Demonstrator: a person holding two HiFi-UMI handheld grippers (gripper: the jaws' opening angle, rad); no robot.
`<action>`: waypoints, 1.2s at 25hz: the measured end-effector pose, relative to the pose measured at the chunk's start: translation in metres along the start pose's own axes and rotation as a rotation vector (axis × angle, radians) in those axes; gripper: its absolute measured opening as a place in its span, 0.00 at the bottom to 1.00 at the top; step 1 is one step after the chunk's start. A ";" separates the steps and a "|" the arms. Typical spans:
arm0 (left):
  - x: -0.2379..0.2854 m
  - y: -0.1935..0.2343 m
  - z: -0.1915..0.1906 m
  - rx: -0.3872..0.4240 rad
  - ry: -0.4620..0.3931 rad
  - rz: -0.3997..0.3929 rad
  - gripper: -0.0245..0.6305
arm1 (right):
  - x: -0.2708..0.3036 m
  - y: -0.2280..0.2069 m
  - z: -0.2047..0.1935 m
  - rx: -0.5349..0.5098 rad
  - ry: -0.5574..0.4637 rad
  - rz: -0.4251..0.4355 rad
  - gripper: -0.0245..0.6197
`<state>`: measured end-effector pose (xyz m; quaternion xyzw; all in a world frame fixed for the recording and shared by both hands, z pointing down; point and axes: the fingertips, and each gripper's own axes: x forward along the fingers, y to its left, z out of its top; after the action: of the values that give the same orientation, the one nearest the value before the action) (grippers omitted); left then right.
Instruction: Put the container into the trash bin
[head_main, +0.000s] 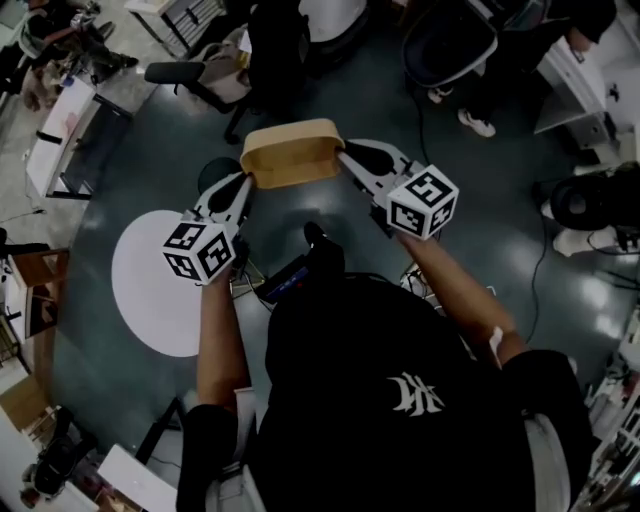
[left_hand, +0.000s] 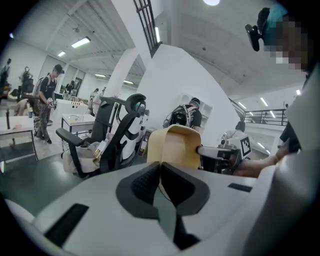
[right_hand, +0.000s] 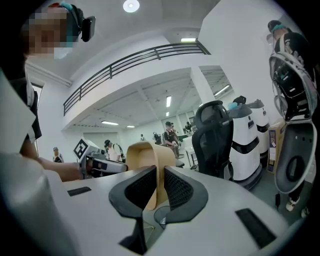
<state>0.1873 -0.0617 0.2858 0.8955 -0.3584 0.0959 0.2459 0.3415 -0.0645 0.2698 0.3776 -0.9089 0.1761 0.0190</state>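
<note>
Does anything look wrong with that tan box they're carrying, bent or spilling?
Nothing stands out. The tan container hangs roughly level, the left gripper and right gripper each pinching one end; no spill or damage shows.

We wear a black shirt (head_main: 400, 340) with short sleeves (head_main: 205, 440) and a white emblem (head_main: 415, 396) on it. A small white patch (head_main: 497, 343) sits on our right forearm. On our head is a black camera (left_hand: 255, 30) on a teal band (left_hand: 272, 20). The left gripper (head_main: 245, 180) and the right gripper (head_main: 346, 153) have smooth white shells, and black ribbed pads (left_hand: 143, 184) line their jaws. Each carries a white cube printed with black square markers: the left cube (head_main: 200, 250) and the right cube (head_main: 422, 201).
</note>
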 end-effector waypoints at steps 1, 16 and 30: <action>0.008 0.011 0.005 -0.021 -0.004 0.012 0.06 | 0.013 -0.010 0.005 -0.004 0.016 0.012 0.15; 0.025 0.146 0.022 -0.197 -0.037 0.225 0.06 | 0.188 -0.061 0.007 0.008 0.180 0.241 0.14; -0.009 0.223 -0.019 -0.444 -0.121 0.614 0.06 | 0.330 -0.036 -0.030 -0.049 0.417 0.669 0.14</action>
<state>0.0271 -0.1852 0.3814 0.6753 -0.6360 0.0319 0.3722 0.1279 -0.3021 0.3648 0.0161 -0.9624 0.2235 0.1538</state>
